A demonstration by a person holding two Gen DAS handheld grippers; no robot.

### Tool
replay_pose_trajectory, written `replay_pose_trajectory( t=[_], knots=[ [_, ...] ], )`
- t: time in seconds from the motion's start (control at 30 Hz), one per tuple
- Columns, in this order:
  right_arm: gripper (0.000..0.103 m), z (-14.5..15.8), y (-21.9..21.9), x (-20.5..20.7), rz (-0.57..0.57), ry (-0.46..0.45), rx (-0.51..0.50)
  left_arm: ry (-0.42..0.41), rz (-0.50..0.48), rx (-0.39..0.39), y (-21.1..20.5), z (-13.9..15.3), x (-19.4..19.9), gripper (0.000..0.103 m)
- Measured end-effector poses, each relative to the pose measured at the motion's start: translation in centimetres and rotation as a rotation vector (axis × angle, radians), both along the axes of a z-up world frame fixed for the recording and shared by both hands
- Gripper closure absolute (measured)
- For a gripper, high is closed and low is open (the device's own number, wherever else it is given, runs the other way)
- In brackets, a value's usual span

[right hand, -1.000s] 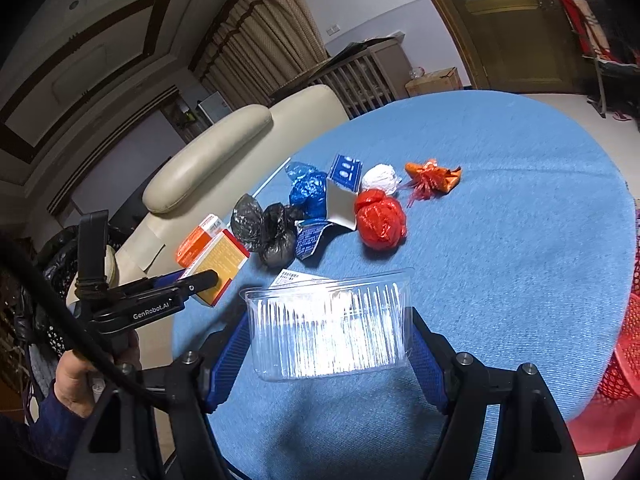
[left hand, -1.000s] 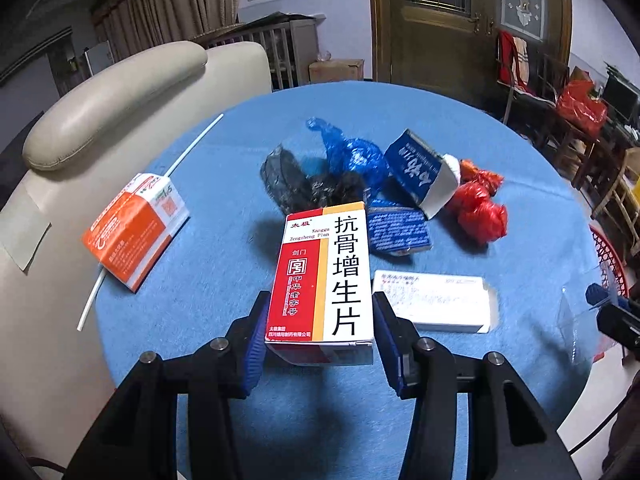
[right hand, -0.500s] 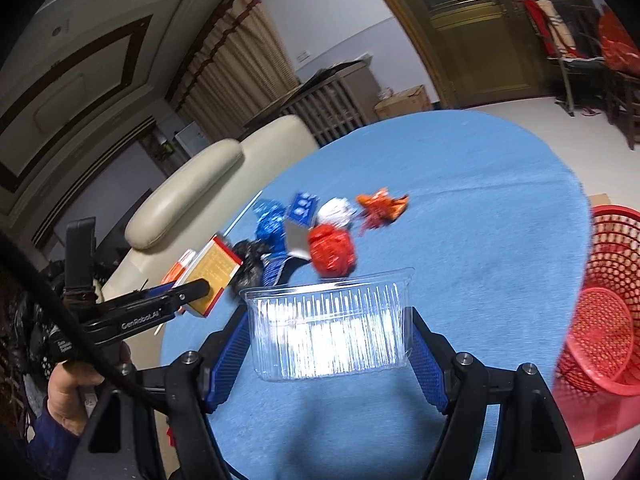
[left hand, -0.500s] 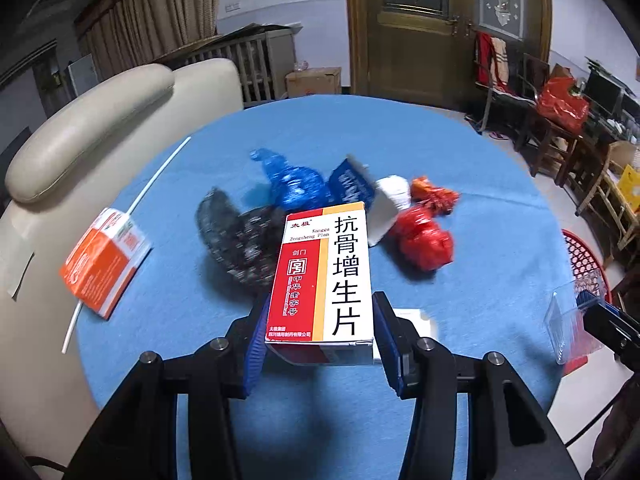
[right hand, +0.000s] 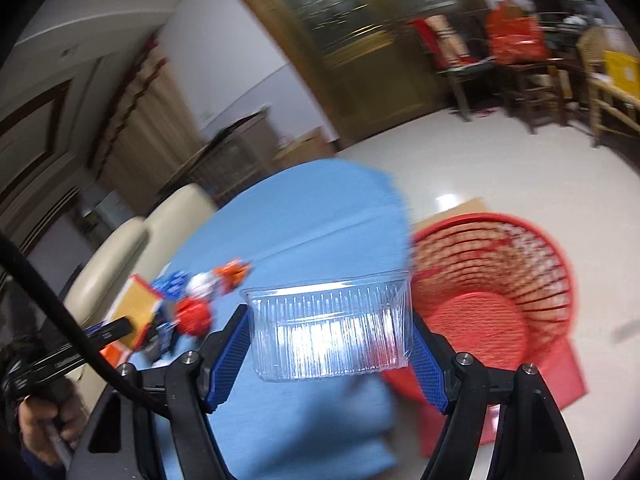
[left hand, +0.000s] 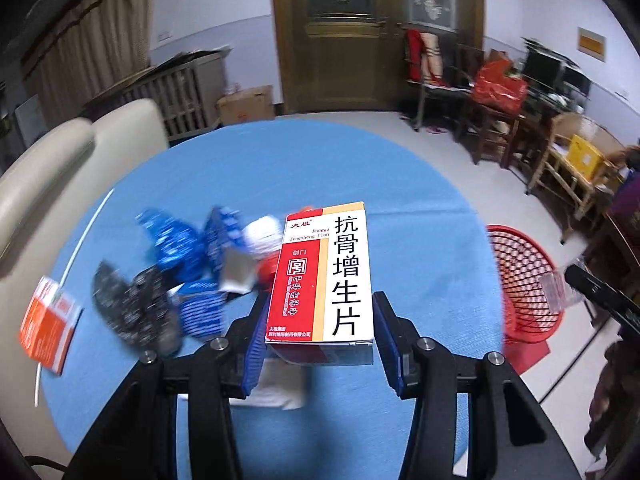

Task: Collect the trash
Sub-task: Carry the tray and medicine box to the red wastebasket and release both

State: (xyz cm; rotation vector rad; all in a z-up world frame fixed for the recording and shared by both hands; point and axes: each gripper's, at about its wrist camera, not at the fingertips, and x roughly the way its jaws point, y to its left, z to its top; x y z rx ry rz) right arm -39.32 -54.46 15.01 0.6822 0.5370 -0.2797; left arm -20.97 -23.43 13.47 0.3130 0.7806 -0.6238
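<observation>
Left claw (left hand: 320, 336): clenched on the box (left hand: 324, 276) (red and white, Chinese print), lower centre of frame, held above the tabletop (left hand: 280, 168). Left of the box, blurred: blue bags (left hand: 176, 244), a black bag (left hand: 136, 308), a white wad (left hand: 262, 234). An orange box (left hand: 48, 324) lies at the frame's left edge. The basket (left hand: 524, 280) stands on the floor at right, off the tabletop's edge.

Right claw (right hand: 330, 344): clenched on the clear tub (right hand: 328, 332), lower centre of frame. The basket (right hand: 496, 280) fills the right half, just past the tub; its inside shows only red mesh. Tabletop (right hand: 304, 216) at left, trash pile (right hand: 200, 300) beyond (motion blur throughout).
</observation>
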Motion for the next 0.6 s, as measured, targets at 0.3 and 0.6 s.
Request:
replay_pose_trajectory(
  t=[0.3, 0.6],
  knots=[
    [0.024, -2.5, -6.9, -0.9, -0.126, 0.105, -0.006, 0.009, -0.155, 0.01, -7.1, -0.2, -3.0, 0.052],
    [0.015, -5.6, -10.0, -1.0, -0.19, 0.145, 0.093, 0.013, -0.274, 0.027, -12.8, -0.8, -4.9, 0.052]
  ],
)
